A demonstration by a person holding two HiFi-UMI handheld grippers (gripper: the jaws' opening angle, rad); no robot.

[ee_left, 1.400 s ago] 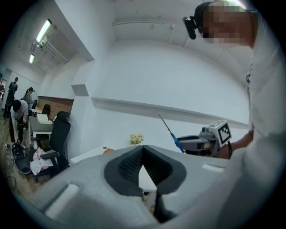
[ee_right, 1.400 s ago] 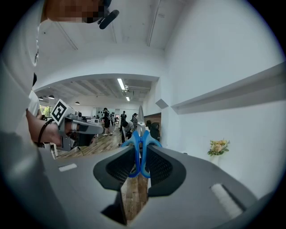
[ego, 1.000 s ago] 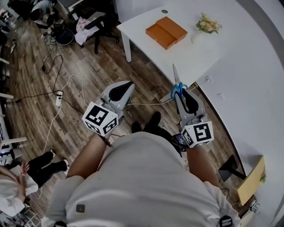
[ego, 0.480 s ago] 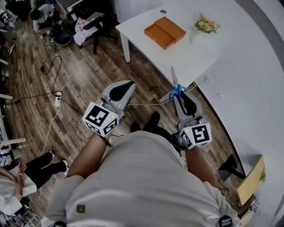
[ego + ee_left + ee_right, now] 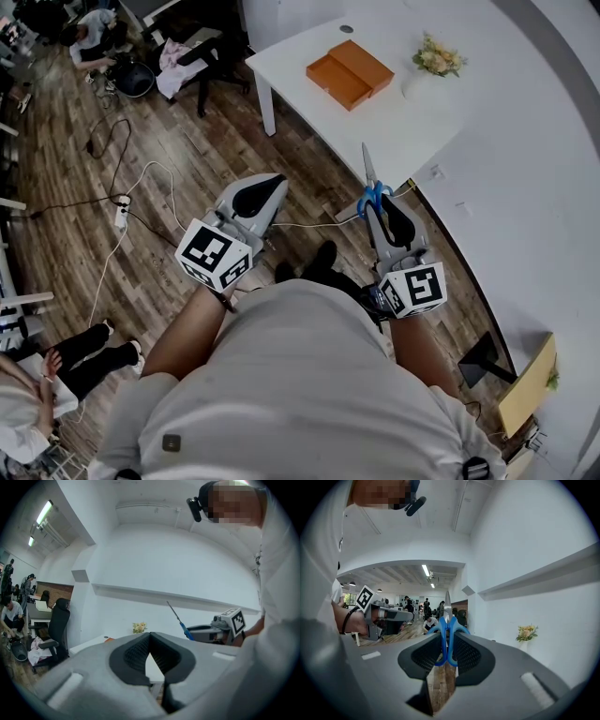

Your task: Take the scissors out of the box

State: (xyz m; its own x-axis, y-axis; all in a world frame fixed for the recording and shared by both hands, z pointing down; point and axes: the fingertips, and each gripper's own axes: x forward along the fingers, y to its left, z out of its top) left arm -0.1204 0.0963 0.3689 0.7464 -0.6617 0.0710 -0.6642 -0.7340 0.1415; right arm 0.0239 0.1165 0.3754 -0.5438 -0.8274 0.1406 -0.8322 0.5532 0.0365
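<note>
Bright, even indoor light, no harsh shadows. Long ceiling tube lights (image 5: 44, 513) glare at upper left of the left gripper view. White rectangular worktop (image 5: 394, 122) nearly blown out in head view. Both gripper views fisheye, black vignetted corners, bowed walls. Grey plastic right claw (image 5: 446, 638) soft up close; blue-handled steel scissors (image 5: 446, 624) sharper.

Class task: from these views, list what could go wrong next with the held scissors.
1. The right gripper grips the scissors only by the blue handles; they might pivot or slip and drop to the wooden floor.
2. The bare blades jut forward, so a swing could jab the left gripper alongside.
</note>
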